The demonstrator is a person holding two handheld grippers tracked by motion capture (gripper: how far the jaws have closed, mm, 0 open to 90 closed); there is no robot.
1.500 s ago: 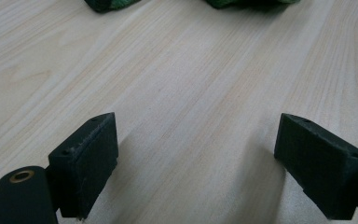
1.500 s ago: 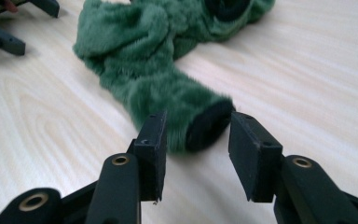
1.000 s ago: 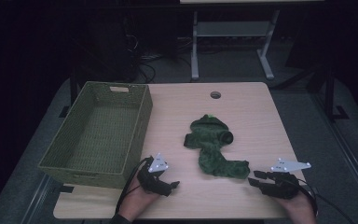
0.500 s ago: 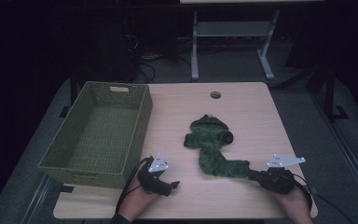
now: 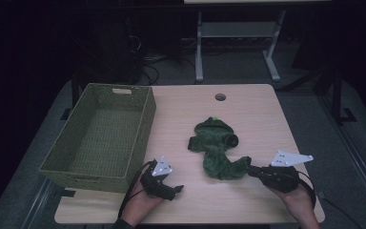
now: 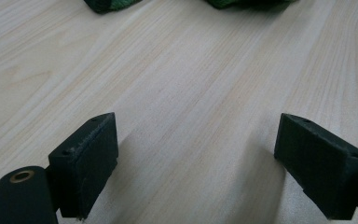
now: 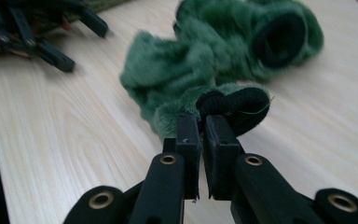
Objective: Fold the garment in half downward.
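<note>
with its jaws having just closed nearly together on the black cuff at the near end of the green fleece garment (image 7: pixel 205 65), the right gripper (image 7: pixel 201 126) has a thin pinch of fabric and not much more. from where i stand that bite looks shallow, so a slow, steady lift seems wise, letting the cloth peel off the counter (image 5: pixel 257 114) rather than snapping free. the garment lies crumpled in the middle of the counter, its far end with the other dark cuff well away from the pinch, so most of its weight will hang once raised. the left gripper (image 6: pixel 196 154) rests low over bare wood with jaws wide apart and nothing between them; it could take a second hold. the woven green basket (image 5: pixel 76 160) sits at the left edge, apart from the garment, a likely place to carry it across to.
</note>
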